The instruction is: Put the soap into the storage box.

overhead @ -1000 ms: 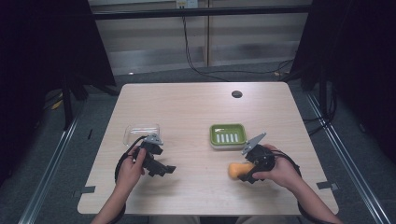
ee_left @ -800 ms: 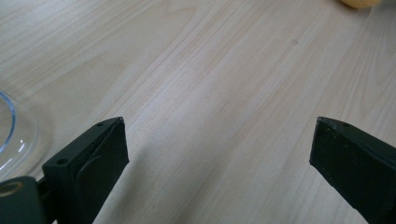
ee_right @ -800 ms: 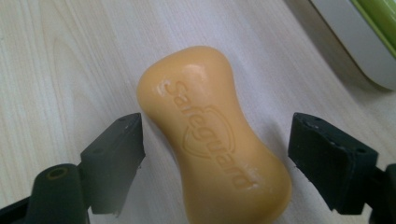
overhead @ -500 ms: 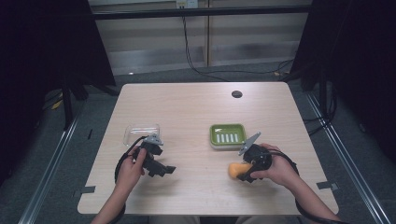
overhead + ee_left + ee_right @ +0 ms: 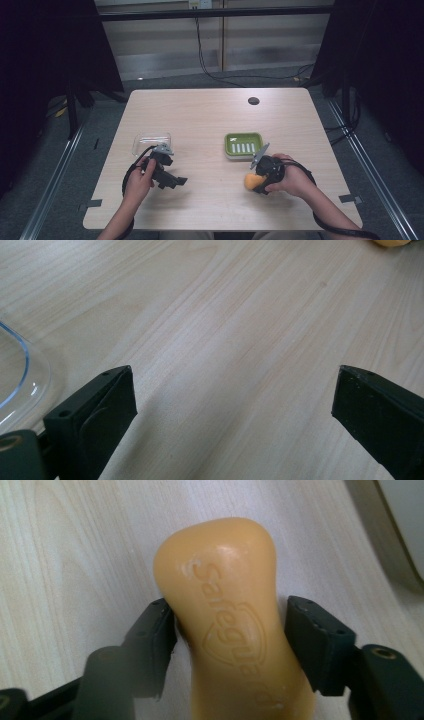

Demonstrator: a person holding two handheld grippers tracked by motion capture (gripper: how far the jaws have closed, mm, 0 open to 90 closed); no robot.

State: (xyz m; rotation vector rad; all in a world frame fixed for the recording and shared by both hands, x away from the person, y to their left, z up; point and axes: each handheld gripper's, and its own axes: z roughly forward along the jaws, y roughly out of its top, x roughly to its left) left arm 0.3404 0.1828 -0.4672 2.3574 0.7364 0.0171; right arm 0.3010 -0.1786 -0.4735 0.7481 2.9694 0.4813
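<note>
One orange soap bar (image 5: 225,625), embossed logo | right gripper (image 5: 230,630) fingers clamp it | left gripper (image 5: 235,400) fingers apart

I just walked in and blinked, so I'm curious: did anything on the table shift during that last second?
Hardly anything. The right tool, clamped on the orange soap bar, turned slightly, so its grey plate now tips more toward the green soap dish. The left tool stayed open over bare wood beside the clear container; the dish and container kept their places.
</note>
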